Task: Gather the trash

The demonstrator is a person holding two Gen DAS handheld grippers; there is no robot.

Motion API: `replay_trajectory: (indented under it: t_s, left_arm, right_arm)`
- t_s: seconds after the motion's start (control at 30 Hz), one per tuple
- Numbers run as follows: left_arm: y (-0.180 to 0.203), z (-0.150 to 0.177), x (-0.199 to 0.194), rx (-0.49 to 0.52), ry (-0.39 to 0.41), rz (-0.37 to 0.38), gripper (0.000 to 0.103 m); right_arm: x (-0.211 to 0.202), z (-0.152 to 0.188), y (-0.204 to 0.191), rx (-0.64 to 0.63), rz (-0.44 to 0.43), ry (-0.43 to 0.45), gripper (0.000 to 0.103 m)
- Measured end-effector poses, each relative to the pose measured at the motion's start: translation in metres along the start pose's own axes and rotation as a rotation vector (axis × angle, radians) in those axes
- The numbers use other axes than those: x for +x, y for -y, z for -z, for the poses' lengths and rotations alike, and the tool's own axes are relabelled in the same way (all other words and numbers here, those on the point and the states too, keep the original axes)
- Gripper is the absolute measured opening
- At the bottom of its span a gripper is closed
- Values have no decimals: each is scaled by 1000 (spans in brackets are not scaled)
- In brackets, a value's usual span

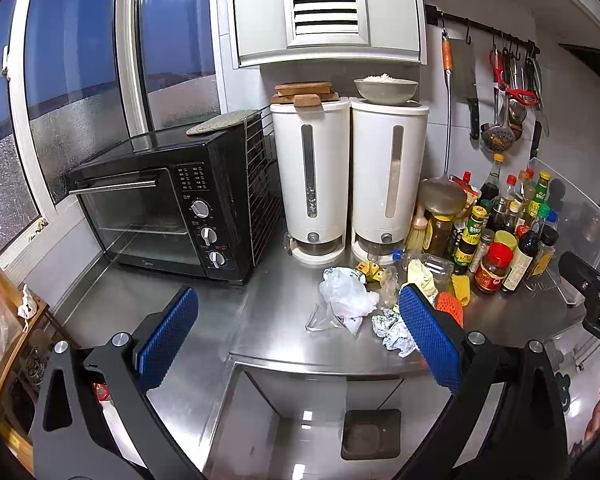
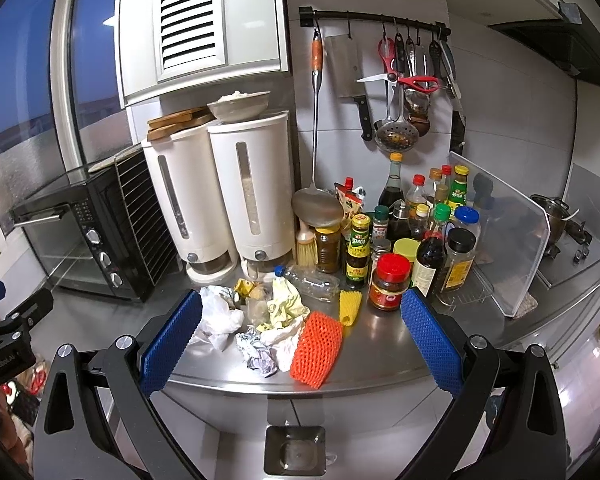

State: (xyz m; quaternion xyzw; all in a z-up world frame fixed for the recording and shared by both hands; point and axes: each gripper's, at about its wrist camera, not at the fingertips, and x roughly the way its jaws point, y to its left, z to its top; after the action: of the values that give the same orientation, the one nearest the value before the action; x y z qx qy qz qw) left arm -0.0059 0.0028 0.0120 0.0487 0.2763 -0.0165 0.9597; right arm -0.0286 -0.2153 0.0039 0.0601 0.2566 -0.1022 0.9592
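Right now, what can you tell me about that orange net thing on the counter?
The orange foam net sleeve looks like soft mesh fruit packaging, open-weave and tube-shaped, squashed fairly flat. It lies near the front edge of the steel counter, tilted, its left side against crumpled white paper. A smaller yellow foam net sits just behind it, seemingly touching. Neither gripper touches it.

Both tools are held up side by side, each with its blue pads spread wide and nothing between them. The left tool (image 1: pixel 298 320) sits level with the right tool (image 2: pixel 300 324), each one's black frame showing at the edge of the other's view.
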Motion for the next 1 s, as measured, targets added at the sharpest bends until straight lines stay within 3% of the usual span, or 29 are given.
replay_trajectory:
  t_s: [0.5,1.0]
  left_arm:
    - [-3,-3,3,-7,-4,-6,95]
    - [0,-9,30,-1,-39,-5,95]
  right_arm:
    - [2,1,-2,0,2,-2,100]
    - [32,-1,5,25,-4,-55,100]
